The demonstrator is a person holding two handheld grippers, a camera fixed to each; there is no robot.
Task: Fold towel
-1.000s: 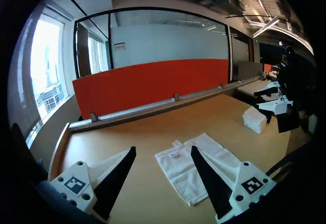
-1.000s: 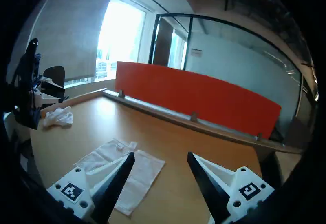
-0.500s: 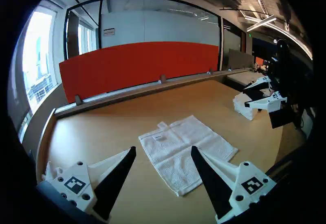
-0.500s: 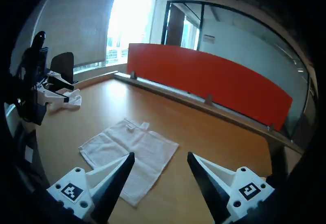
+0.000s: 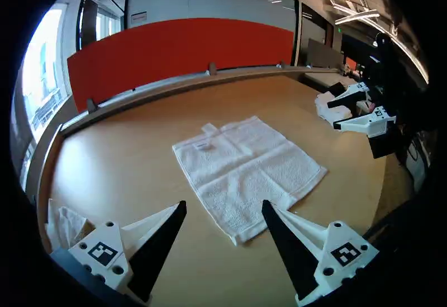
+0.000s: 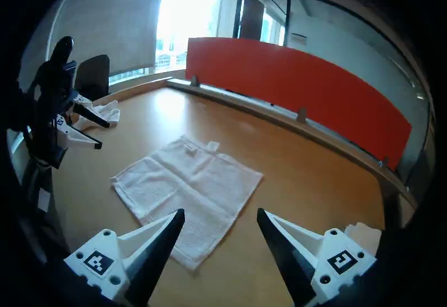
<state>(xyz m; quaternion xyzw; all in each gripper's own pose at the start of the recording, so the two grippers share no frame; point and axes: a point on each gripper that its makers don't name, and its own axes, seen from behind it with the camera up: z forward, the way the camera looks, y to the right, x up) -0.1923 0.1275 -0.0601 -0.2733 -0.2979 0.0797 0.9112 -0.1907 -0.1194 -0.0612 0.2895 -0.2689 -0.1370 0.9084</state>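
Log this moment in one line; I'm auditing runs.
towel: spread flat on desk | left gripper: open, empty | right gripper: open, empty | fold: not started

White towel (image 5: 248,167), tan table (image 5: 123,150), red divider (image 5: 179,50).

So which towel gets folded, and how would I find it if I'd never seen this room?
Find the long red screen at the back of the wooden table. The towel lies in the middle of that table. It is the only white cloth spread out flat, with a small tag near its far edge; the other white cloths sit heaped at the table's sides.
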